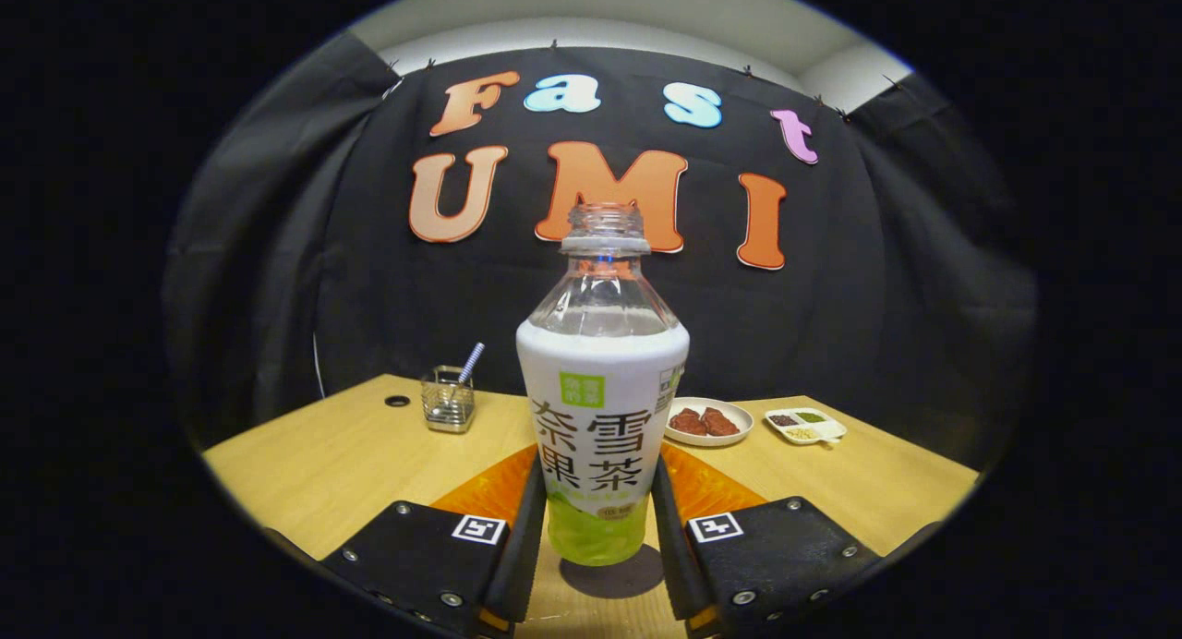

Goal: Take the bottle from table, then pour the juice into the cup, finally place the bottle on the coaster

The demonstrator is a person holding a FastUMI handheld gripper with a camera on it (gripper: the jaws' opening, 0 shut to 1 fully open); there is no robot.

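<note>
An uncapped clear bottle (pixel 602 408) with a white label and a green base stands upright between my two fingers. Both fingers (pixel 524 528) press on its lower sides, so my gripper (pixel 597 477) is shut on it. Right under the bottle's base the table bears a dark round patch (pixel 617 576); I cannot tell whether it is a coaster or a shadow. A small see-through cup (pixel 449 401) with a striped straw stands beyond the fingers to the left, near the back of the table.
The wooden table (pixel 332 464) reaches back to the black cloth wall. A white plate of red-brown food (pixel 708 422) and a small divided dish (pixel 805 426) sit beyond the fingers to the right. An orange surface (pixel 711 487) shows behind the bottle on both sides.
</note>
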